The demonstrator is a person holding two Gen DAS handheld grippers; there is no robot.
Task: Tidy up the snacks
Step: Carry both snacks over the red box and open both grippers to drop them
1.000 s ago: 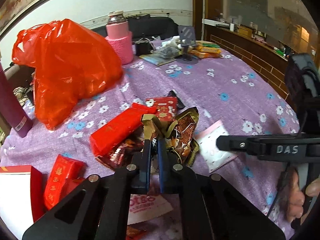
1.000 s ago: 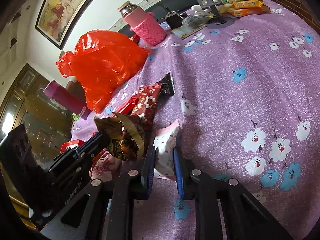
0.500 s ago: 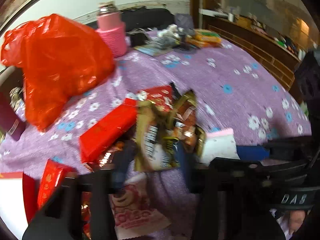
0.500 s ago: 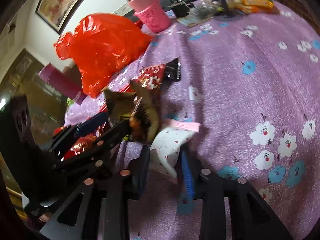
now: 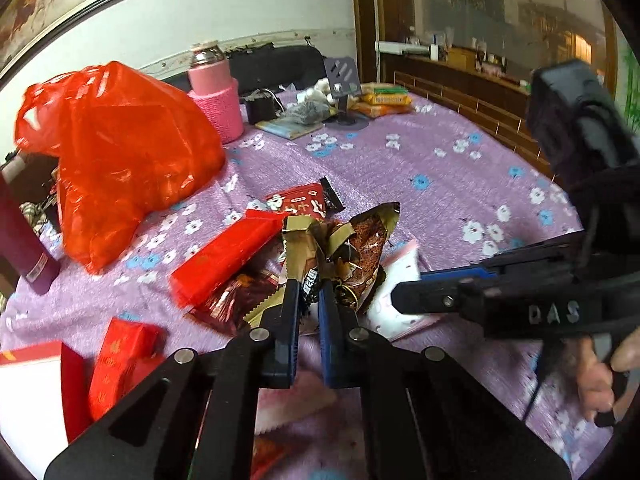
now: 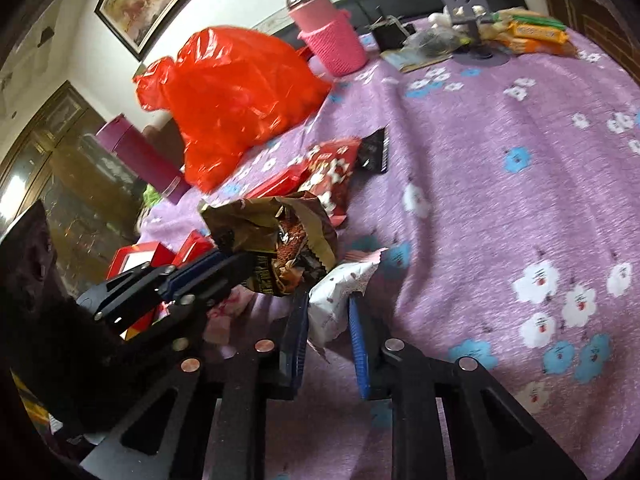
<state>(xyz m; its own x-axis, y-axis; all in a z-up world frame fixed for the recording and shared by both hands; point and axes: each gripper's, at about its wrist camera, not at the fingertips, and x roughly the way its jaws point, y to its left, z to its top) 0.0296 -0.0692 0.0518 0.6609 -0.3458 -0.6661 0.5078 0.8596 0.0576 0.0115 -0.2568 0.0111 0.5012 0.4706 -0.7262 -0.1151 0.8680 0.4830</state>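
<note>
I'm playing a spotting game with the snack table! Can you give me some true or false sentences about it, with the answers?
1. The left gripper pinches a brown-and-gold snack packet. True.
2. The right gripper holds a red box. False: it holds a white-and-pink packet.
3. The red plastic bag sits on the purple flowered tablecloth. True.
4. The pink flask lies on its side. False: it stands upright.

A crumpled brown-and-gold snack packet [image 5: 360, 252] is sitting pinched upright beside a white pink-edged packet [image 6: 340, 292], which is tilting. A long red packet [image 5: 224, 256] is lying flat behind them.
</note>
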